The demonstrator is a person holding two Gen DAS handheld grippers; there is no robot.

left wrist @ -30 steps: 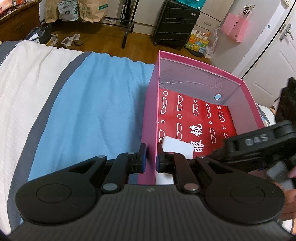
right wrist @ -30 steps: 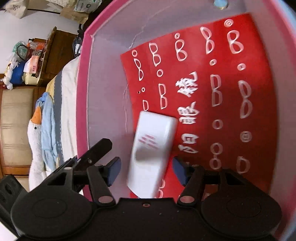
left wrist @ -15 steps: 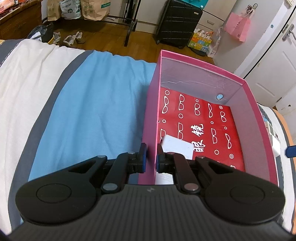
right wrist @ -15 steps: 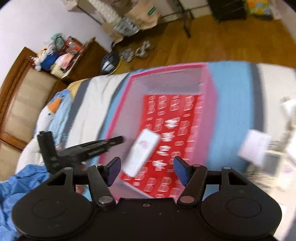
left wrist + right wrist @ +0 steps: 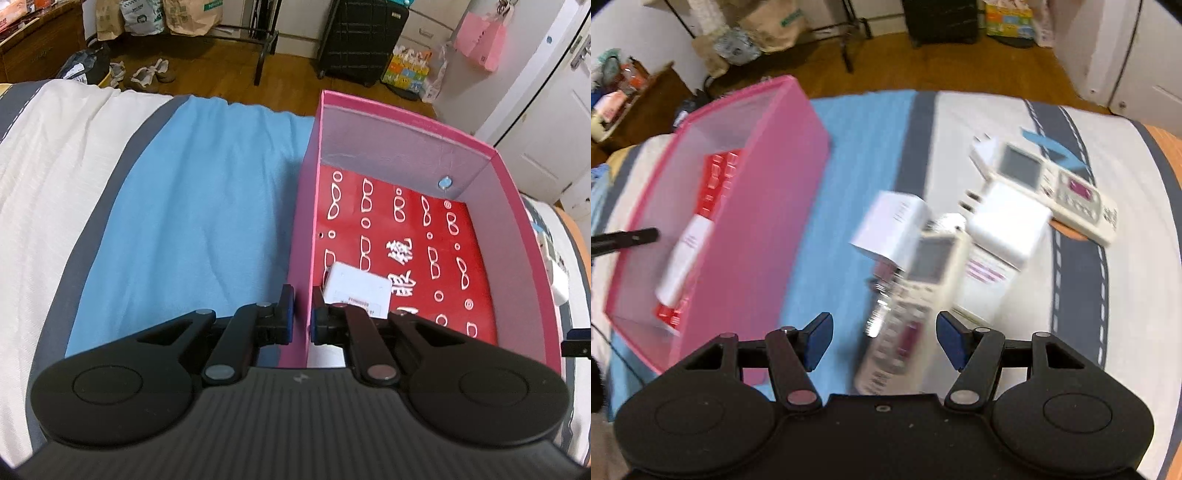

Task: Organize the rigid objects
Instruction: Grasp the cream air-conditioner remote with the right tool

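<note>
A pink box (image 5: 306, 236) with a red patterned floor stands on the bed. A white flat box (image 5: 356, 290) lies inside it near the front left corner. My left gripper (image 5: 300, 319) is shut on the box's left wall. In the right wrist view the pink box (image 5: 768, 229) is at left with the white box (image 5: 683, 254) inside. My right gripper (image 5: 882, 341) is open and empty above a pile of objects: a cream remote (image 5: 908, 310), a white carton (image 5: 892, 227), a white charger (image 5: 1001, 225) and a second remote (image 5: 1056, 192).
The bed cover has blue (image 5: 184, 229), grey and white stripes. The wooden floor beyond the bed holds a black suitcase (image 5: 362, 40), paper bags (image 5: 162, 14) and shoes (image 5: 147, 74). White doors (image 5: 546, 122) stand at right.
My right gripper released the white box inside the pink box, pulled out and swung right over the pile of remotes. The left gripper stayed clamped on the box wall.
</note>
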